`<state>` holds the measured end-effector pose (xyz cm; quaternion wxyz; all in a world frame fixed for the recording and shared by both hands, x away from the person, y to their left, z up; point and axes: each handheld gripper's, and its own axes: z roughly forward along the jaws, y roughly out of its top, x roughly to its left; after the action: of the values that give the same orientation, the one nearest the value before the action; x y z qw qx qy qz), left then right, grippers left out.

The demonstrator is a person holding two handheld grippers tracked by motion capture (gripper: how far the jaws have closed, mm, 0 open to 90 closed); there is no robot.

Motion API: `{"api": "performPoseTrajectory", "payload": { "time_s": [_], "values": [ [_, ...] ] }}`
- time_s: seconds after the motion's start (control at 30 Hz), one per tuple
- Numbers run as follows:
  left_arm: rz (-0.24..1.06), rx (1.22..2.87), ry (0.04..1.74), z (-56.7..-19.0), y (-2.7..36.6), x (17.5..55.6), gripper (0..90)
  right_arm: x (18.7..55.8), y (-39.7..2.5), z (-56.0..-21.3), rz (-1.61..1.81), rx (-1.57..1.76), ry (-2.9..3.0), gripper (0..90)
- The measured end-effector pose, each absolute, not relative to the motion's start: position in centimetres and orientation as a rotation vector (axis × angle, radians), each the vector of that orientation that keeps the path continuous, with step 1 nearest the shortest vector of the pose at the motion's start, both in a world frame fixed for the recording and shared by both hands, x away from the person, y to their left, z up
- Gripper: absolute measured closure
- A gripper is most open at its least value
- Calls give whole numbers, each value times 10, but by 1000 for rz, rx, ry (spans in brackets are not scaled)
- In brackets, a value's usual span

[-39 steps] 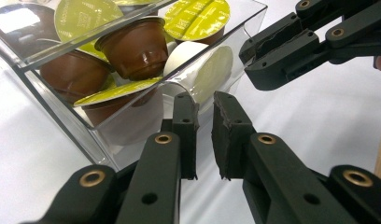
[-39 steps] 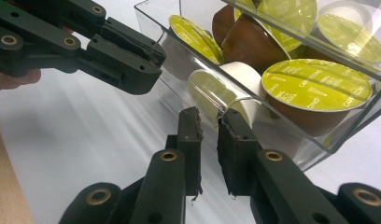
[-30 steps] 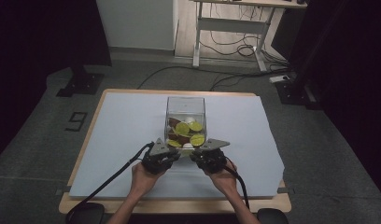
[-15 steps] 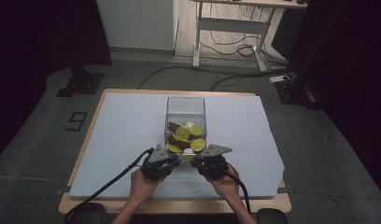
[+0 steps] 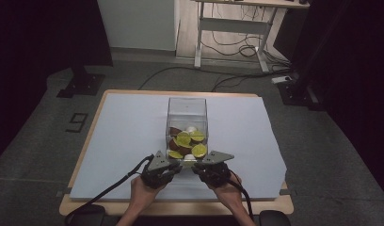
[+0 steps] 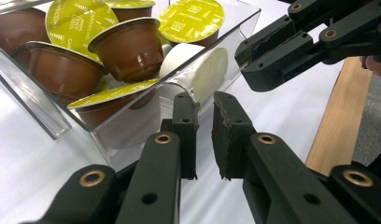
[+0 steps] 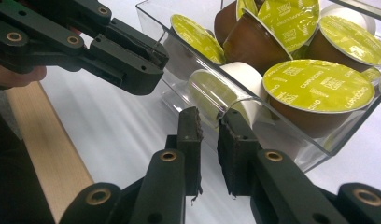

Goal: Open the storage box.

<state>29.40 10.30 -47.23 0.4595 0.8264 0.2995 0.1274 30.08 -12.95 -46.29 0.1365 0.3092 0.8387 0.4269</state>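
Clear square box (image 5: 187, 123), foil-lidded brown capsules (image 5: 184, 140)

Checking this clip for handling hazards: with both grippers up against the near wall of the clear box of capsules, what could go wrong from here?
1. The left gripper and right gripper each straddle the thin near rim of the clear box; the smooth wall could slip from the pads.
2. The box looks tilted, so the capsules piled against that near wall might shift or spill if it tips further.
3. Both grippers hold one edge close together, so uneven pulling could twist the box.
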Motion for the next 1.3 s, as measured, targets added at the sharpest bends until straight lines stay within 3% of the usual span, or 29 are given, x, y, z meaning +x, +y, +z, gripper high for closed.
{"api": "performPoseTrajectory", "payload": {
  "time_s": [1.3],
  "values": [
    [291, 2089, 666, -477, 102, 266, 779, 272, -130, -466, 1200, 839, 2505, 782]
  ]
}}
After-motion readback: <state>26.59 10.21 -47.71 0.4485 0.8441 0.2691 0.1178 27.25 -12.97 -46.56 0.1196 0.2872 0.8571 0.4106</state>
